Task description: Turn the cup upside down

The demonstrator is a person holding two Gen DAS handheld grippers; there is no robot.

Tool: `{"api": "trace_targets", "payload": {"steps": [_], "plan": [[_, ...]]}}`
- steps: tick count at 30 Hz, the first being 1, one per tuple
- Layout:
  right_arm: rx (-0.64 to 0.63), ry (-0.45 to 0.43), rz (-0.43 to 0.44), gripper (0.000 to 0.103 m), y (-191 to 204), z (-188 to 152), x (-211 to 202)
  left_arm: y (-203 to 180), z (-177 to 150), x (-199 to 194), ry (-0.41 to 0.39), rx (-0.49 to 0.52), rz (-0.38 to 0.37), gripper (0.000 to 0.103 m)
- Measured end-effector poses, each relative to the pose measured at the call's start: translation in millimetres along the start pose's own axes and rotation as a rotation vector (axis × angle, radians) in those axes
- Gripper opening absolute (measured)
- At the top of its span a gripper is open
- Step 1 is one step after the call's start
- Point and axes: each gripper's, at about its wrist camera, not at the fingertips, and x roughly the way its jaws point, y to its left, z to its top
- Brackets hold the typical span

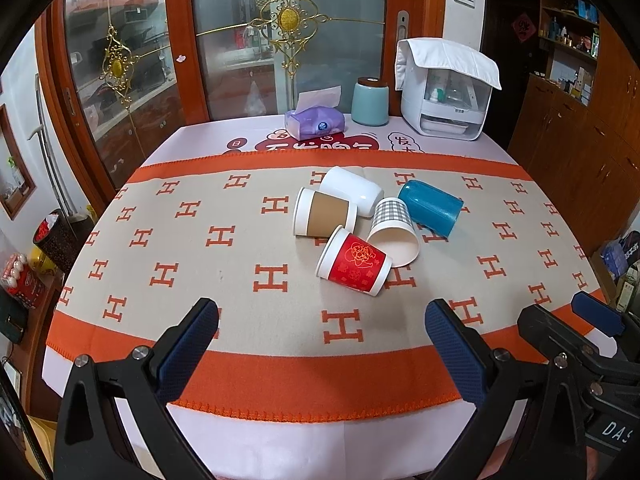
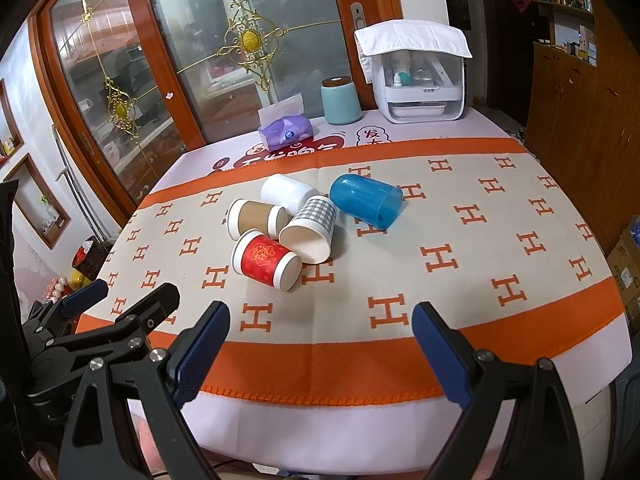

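Observation:
Several cups lie on their sides in a cluster on the orange-and-beige cloth: a red paper cup (image 1: pixel 354 266) (image 2: pixel 266 261), a brown-sleeved paper cup (image 1: pixel 325 213) (image 2: pixel 256 218), a grey checked paper cup (image 1: pixel 394 229) (image 2: pixel 311 229), a white cup (image 1: pixel 352 189) (image 2: pixel 287 193) and a blue plastic cup (image 1: pixel 431 207) (image 2: pixel 366 200). My left gripper (image 1: pixel 322 316) is open and empty above the table's near edge, short of the cups. My right gripper (image 2: pixel 322 320) is open and empty, likewise short of them. Each gripper shows at the other view's edge.
At the table's far edge stand a purple tissue pack (image 1: pixel 315 120) (image 2: pixel 285 131), a light blue canister (image 1: pixel 370 101) (image 2: pixel 341 100) and a white appliance with a cloth on top (image 1: pixel 448 92) (image 2: pixel 420 80). Glass cabinet doors rise behind. A wooden cabinet stands at the right.

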Motion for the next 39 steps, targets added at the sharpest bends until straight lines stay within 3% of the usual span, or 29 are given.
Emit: {"api": "trace_targets", "payload": {"steps": [39], "plan": [[-0.001, 0.009, 0.001, 0.093, -0.2, -2.0, -2.3, 1.4, -3.5, 1.0, 0.017, -0.009, -0.015, 0.102]]}}
